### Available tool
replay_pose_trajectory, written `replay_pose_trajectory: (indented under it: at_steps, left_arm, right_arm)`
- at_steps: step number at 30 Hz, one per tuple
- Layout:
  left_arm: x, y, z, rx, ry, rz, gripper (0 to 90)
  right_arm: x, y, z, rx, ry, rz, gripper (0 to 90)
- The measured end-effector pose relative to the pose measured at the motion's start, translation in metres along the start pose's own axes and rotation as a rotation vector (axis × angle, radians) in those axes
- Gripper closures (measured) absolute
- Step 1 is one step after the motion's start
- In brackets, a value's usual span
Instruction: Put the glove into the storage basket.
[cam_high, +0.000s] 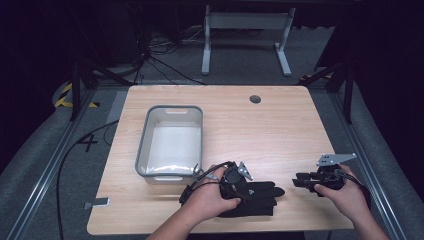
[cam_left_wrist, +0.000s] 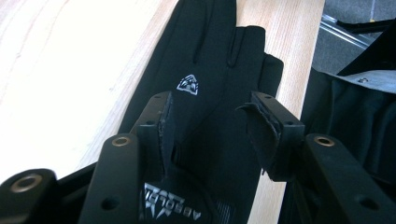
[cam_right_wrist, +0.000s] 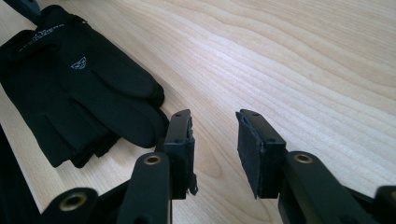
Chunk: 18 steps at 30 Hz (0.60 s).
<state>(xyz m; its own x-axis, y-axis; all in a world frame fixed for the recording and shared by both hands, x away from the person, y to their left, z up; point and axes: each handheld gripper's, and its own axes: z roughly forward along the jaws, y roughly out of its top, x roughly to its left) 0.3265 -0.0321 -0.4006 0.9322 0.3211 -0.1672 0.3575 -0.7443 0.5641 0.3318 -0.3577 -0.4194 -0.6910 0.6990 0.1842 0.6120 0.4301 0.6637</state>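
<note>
Your left gripper (cam_high: 248, 186) hovers over the black gloves (cam_high: 250, 197) stacked at the table's (cam_high: 280, 130) near edge, jaws half open and gripping nothing. Your right gripper (cam_high: 298, 181) waits beside the fingertips, jaws parted, empty, probably freshly released.

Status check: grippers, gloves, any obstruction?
Left gripper open over black gloves. Right gripper open, empty, beside fingertips. Grey bin behind gloves, nothing blocking.
</note>
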Motion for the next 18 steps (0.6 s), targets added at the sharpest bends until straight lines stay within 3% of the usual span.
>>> replay_pose_trajectory:
  at_steps: [4,9,14,17,18]
  left_arm:
    - [0.0,0.002,0.01,-0.011,0.004,0.025,46.9]
    - [-0.001,0.003,0.018,0.023,0.01,0.066,45.1]
    - [0.001,0.002,0.028,0.053,0.043,0.092,35.2]
    - [0.003,0.0,0.035,0.079,0.043,0.101,30.8]
    - [0.003,-0.001,0.036,0.084,0.035,0.086,30.0]
  right_arm:
    - [0.0,-0.002,0.002,0.006,0.01,0.007,65.5]
    - [0.003,-0.002,0.003,0.001,0.024,0.01,65.5]
    - [0.008,-0.001,0.002,-0.004,0.045,0.0,64.4]
    - [0.008,-0.001,0.002,-0.004,0.054,0.003,63.6]
    - [0.008,-0.001,0.003,-0.004,0.056,0.007,63.6]
